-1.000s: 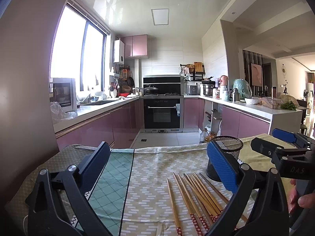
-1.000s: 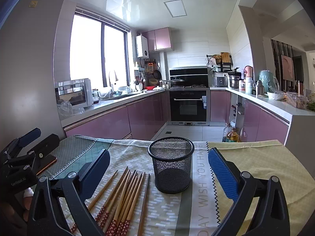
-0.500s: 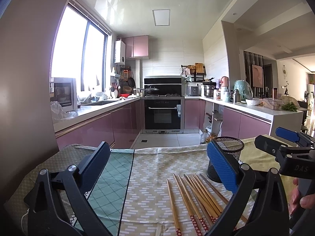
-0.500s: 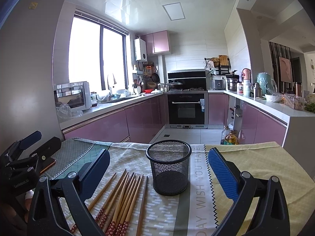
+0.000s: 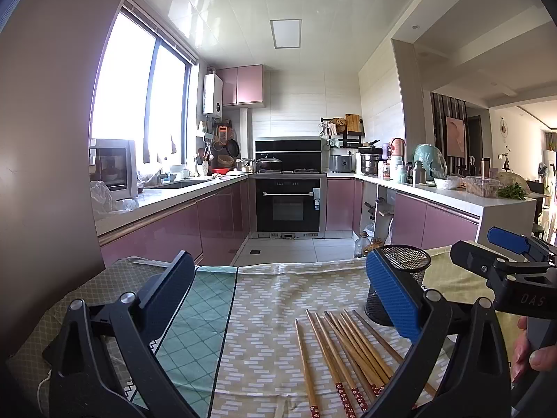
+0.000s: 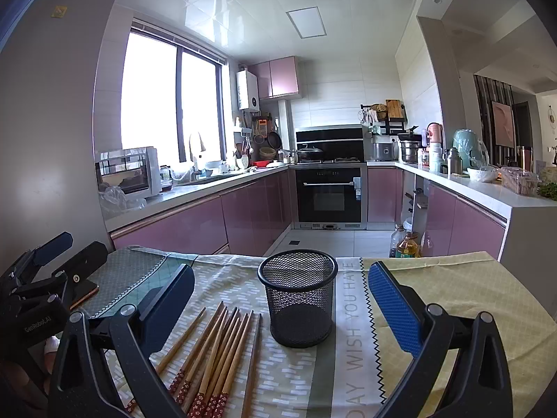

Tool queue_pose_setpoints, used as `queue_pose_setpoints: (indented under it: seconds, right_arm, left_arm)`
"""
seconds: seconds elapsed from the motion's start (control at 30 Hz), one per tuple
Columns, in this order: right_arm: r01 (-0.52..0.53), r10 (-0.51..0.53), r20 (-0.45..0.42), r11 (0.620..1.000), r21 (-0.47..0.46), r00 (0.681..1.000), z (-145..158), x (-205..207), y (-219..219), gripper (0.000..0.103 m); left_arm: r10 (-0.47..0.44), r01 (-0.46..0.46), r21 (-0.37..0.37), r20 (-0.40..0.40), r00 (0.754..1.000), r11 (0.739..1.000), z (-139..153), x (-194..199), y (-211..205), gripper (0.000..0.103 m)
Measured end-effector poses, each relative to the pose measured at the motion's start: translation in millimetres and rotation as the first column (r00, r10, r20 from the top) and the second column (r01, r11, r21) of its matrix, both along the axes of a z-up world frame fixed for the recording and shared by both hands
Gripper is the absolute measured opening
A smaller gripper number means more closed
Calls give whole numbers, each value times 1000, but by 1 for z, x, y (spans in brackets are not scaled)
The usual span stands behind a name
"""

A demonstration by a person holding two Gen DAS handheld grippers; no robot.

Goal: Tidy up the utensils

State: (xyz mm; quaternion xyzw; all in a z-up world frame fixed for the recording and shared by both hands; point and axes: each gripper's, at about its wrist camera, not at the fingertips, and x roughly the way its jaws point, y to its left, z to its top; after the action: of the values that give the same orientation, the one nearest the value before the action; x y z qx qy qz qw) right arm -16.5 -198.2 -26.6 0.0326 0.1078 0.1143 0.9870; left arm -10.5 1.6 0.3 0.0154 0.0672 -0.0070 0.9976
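Jaws on both your grippers stand wide apart with nothing between them: the left gripper [image 5: 278, 299] and right gripper [image 6: 282, 299] hover above the patterned tablecloth [image 6: 452, 285]. The wooden chopsticks [image 6: 216, 348] lie loose in a fanned row on the cloth, just left of the upright black mesh cup [image 6: 297, 296], which looks empty

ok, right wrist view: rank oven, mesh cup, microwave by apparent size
1. oven
2. mesh cup, close behind, though nearness to the camera inflates it
3. microwave
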Motion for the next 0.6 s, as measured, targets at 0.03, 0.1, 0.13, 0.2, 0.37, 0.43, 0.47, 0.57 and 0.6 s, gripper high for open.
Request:
queue_pose_setpoints:
  seconds: [0.03, 0.1, 0.13, 0.2, 0.37, 0.43, 0.47, 0.57, 0.6]
  right_arm:
    - [0, 0, 1, 1000, 1, 1000, 0, 0, 0, 97]
    - [-1, 1, 1, 1000, 2, 1000, 1, 0, 0, 97]
    - [-1, 1, 1, 1000, 1, 1000, 1, 0, 0, 97]
    - [-1, 1, 2, 1000, 2, 1000, 1, 0, 0, 97]
    - [-2, 2, 3, 1000, 4, 1000, 1, 0, 1, 97]
    - [-3, 2, 4, 1000, 4, 1000, 1, 0, 1, 97]
    - [-4, 4, 2, 1000, 4, 1000, 1, 0, 1, 97]
    - [-5, 5, 2, 1000, 6, 1000, 2, 1, 1, 97]
    - [-5, 5, 1, 1000, 6, 1000, 2, 1, 1, 97]
  left_arm:
    - [1, -1, 0, 0, 1000, 1000, 0, 0, 0, 97]
    - [0, 0, -1, 0, 1000, 1000, 0, 0, 0, 97]
    - [0, 0, -1, 0, 1000, 1000, 0, 0, 0, 97]
    - [1, -1, -2, 1, 1000, 1000, 0, 0, 1, 97]
    - [0, 0, -1, -1, 1000, 1000, 0, 0, 1, 97]
    - [1, -1, -2, 0, 1000, 1000, 0, 0, 1, 97]
    - [1, -1, -2, 0, 1000, 1000, 0, 0, 1, 97]
    - [0, 0, -1, 0, 1000, 1000, 0, 0, 1, 97]
    - [1, -1, -1, 0, 1000, 1000, 0, 0, 1, 97]
